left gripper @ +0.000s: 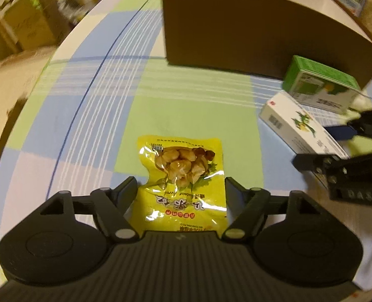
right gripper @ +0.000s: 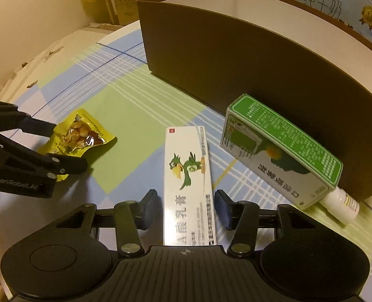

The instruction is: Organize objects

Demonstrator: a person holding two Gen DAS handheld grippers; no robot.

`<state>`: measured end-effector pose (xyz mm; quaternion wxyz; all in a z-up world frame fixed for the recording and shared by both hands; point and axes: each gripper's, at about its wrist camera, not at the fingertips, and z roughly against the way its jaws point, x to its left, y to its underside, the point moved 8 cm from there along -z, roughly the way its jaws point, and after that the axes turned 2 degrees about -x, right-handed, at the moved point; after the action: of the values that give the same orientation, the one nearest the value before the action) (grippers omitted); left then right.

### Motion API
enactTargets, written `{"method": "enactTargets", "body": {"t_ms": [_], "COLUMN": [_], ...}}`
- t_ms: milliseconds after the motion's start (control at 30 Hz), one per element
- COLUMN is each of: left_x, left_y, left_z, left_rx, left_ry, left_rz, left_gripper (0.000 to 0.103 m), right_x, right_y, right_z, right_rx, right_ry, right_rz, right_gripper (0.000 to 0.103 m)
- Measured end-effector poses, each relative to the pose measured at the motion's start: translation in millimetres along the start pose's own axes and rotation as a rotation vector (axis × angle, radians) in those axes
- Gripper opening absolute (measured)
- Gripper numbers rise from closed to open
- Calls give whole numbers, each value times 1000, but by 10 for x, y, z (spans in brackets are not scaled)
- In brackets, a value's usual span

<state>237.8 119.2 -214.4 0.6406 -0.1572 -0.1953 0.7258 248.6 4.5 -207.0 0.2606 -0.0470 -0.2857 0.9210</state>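
**Both grippers straddling items on the desk; neither closed**

The brown cardboard box stands on the checked tablecloth toward the far edge of the desk. Its white inner wall shows above the rim; its contents cannot be seen from either view.

The yellow snack packet lies flat on the cloth in front of the box's left corner, well apart from it. The left gripper has its jaws spread wide, one on each side of the packet's near half. Whether a finger touches the packet cannot be told; there is no grip.

The white ointment box lies flat, lengthwise between the fingers of the right gripper. The jaws are open, with a narrow gap visible on each side of the carton, which runs back under the gripper body.

The green-and-white carton sits tilted just in front of the brown box's near wall, its right end propped on a small white bottle lying on its side. Stacked cartons stand beyond the desk's far edge.
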Motion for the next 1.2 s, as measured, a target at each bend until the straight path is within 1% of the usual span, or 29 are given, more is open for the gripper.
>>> {"method": "enactTargets", "body": {"t_ms": [67, 133, 233, 300, 333, 367, 667, 900, 1033, 1200], "left_x": [-3, -26, -35, -51, -64, -78, -132, -234, -312, -453], "left_y": [-3, -16, -49, -46, -38, -21, 95, 76, -11, -267], "left_z": [-25, -40, -31, -19, -4, 11, 228, 466, 602, 794], "left_rx": [0, -11, -32, -39, -47, -50, -68, -104, -129, -173], "left_ry": [-12, -21, -28, -35, -36, -36, -32, -32, -20, 5], "left_rz": [20, 25, 40, 38, 31, 26, 41, 35, 29, -17], "left_gripper": [79, 80, 71, 69, 68, 67, 66, 66, 66, 66], "right_x": [-7, -15, -23, -20, -15, -13, -21, -13, -29, -110], "right_y": [9, 7, -15, -19, -14, -2, 207, 283, 281, 151], "right_z": [1, 11, 2, -5, 0, 14, 229, 489, 661, 921], "right_rx": [-1, 0, -2, -7, -6, -9, -22, -56, -81, -127], "right_ry": [2, 0, 3, 2, 7, 12, -23, -41, -45, -41], "right_rz": [-5, -2, -3, 5, 10, 14, -34, -59, -76, -104], "right_gripper": [49, 49, 49, 49, 43, 35, 35, 35, 35, 35]}}
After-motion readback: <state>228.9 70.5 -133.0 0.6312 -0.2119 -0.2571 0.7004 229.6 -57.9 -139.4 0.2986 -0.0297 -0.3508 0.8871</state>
